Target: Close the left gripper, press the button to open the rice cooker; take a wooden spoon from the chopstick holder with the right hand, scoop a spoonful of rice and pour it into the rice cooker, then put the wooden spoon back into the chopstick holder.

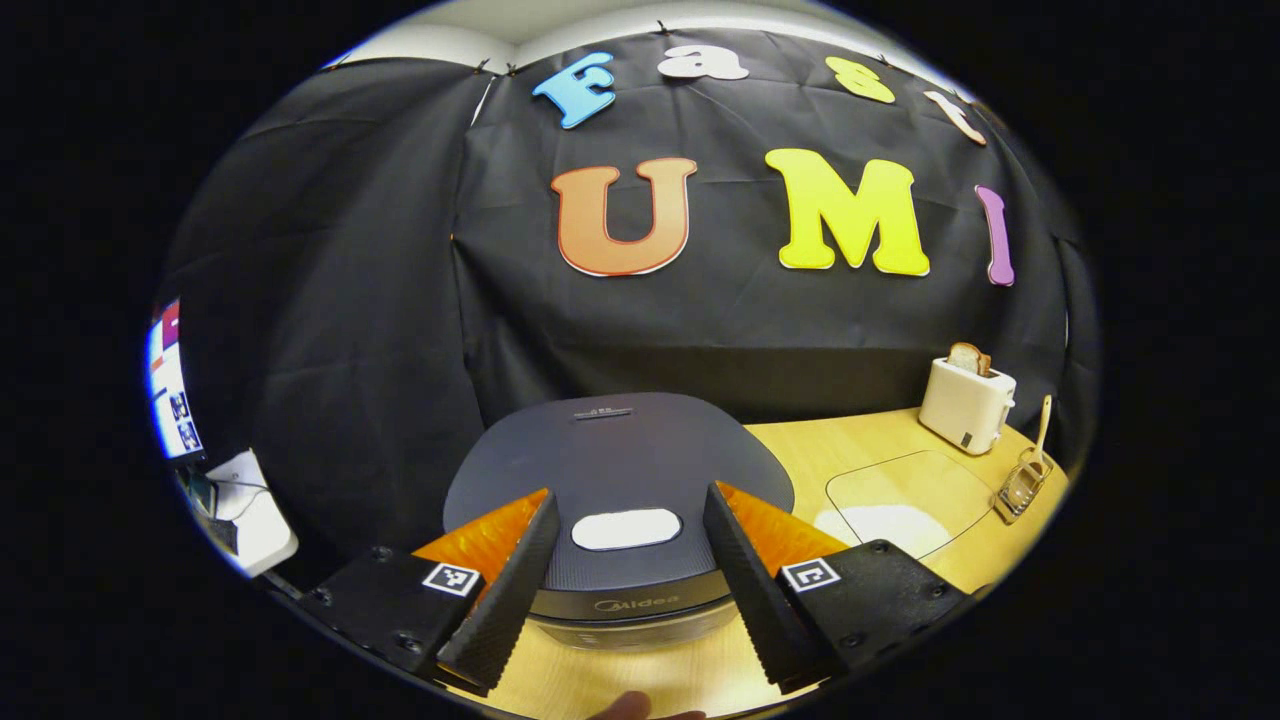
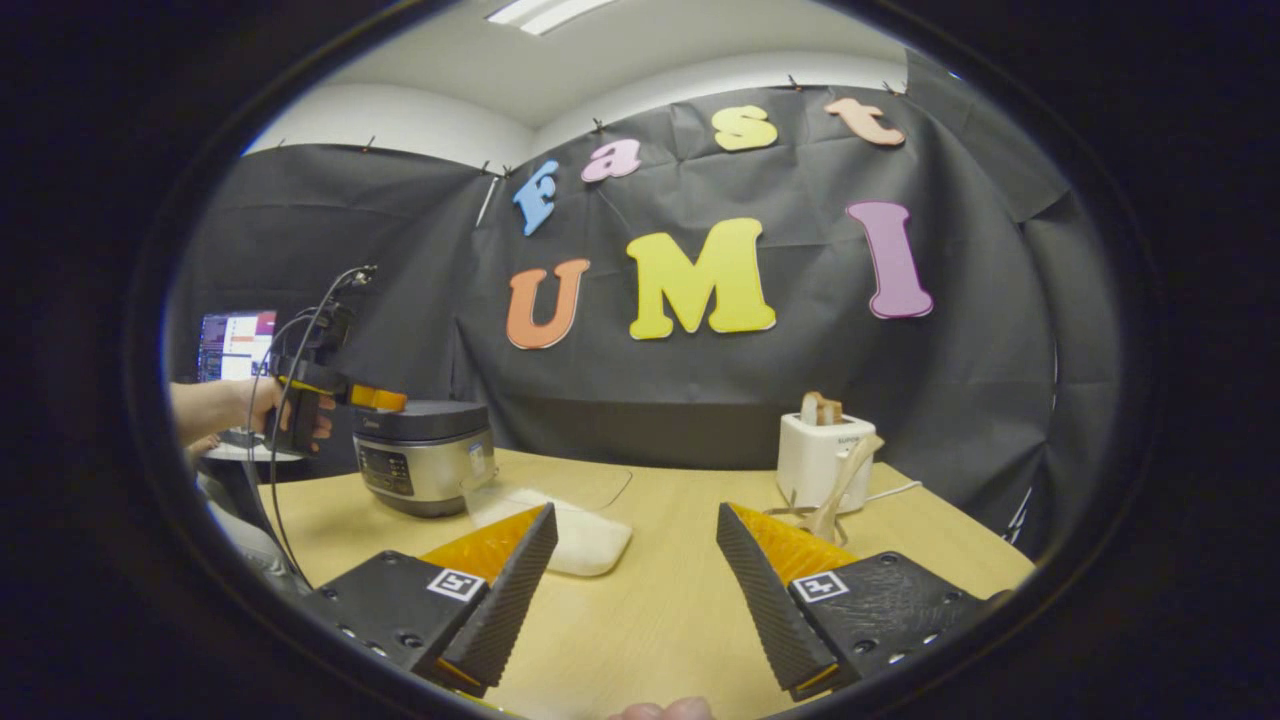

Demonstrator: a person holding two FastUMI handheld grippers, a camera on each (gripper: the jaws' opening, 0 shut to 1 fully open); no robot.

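Observation:
A dark grey rice cooker (image 1: 615,470) with its lid down sits right below my left gripper (image 1: 628,545), whose fingers stand open on either side of the white oval button (image 1: 627,528). In the right gripper view the same rice cooker (image 2: 425,455) stands at the left of the table, with the left gripper (image 2: 375,397) above its front edge, held by a hand (image 2: 262,405). My right gripper (image 2: 635,560) hangs open over the table with nothing in it. A wooden spoon (image 2: 842,485) leans in the wire chopstick holder (image 2: 800,515); the same holder (image 1: 1022,485) is at the far right in the left gripper view. A clear container of white rice (image 2: 580,535) lies beside the cooker.
A white toaster (image 2: 825,455) with bread in it stands behind the chopstick holder at the back right. A monitor (image 2: 235,345) glows at the far left beyond the wooden table (image 2: 660,620). The clear rice container (image 1: 905,500) lies right of the cooker in the left gripper view.

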